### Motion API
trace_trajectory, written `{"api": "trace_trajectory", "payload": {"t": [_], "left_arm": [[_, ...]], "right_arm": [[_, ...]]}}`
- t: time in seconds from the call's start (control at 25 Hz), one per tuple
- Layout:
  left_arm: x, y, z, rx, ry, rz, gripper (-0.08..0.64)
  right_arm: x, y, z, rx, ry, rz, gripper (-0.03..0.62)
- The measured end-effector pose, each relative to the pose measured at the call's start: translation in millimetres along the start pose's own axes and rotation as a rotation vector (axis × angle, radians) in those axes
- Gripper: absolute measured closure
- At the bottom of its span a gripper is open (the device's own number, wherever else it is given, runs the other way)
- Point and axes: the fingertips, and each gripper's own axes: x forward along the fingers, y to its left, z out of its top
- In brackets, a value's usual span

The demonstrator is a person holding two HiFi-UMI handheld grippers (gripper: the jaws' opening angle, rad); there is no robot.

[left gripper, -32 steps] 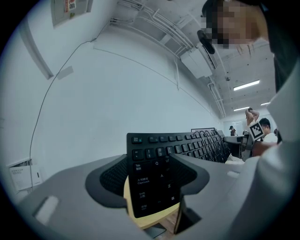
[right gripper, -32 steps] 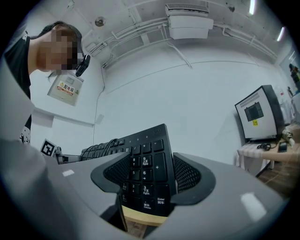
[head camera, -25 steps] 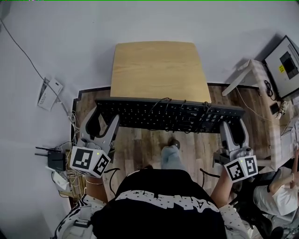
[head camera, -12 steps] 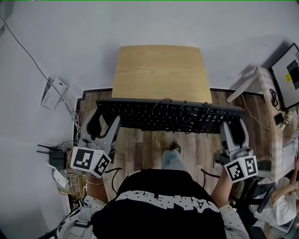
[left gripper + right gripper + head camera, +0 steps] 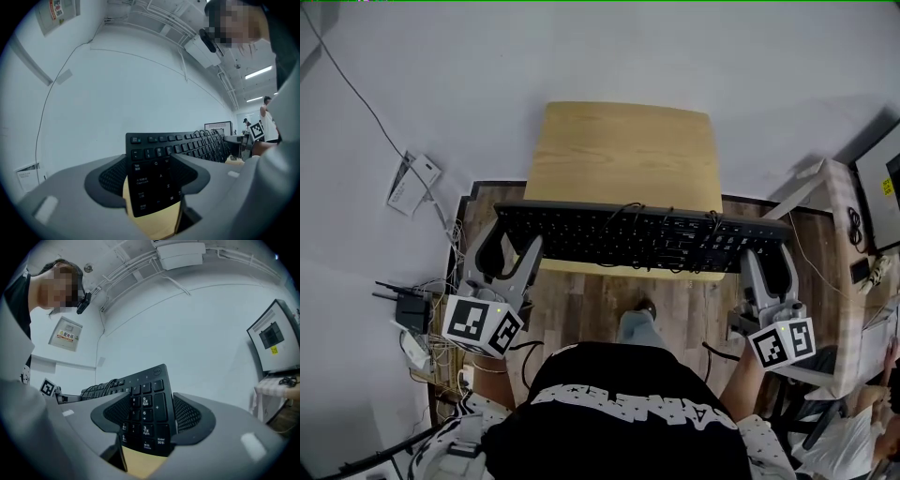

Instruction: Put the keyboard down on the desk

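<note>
Forward has come the keyboard point(image 5: 642, 237), now over the counter's point(image 5: 623, 150) near edge, its 2 ends clenched in the left claw point(image 5: 508, 247) and right claw point(image 5: 769, 260); setting it down looks near.

The left gripper point(image 5: 511, 248) was positioned at 8 o'clock in the head view and the right gripper point(image 5: 769, 264) at 4 o'clock. Both pointed toward 12 o'clock, roughly level with each other. Each gripper's jaws were clamped on its own end of the keyboard point(image 5: 637, 236).
</note>
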Motion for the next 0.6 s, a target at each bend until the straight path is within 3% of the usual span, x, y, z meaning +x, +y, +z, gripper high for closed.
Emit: {"api": "trace_trajectory", "payload": {"t": [0.6], "left_arm": [[-2,-3,-7,-0.003,0.004,0.072,0.293]], "right_arm": [[15,-10,-6,0.011,0.014,0.062,0.296]]}}
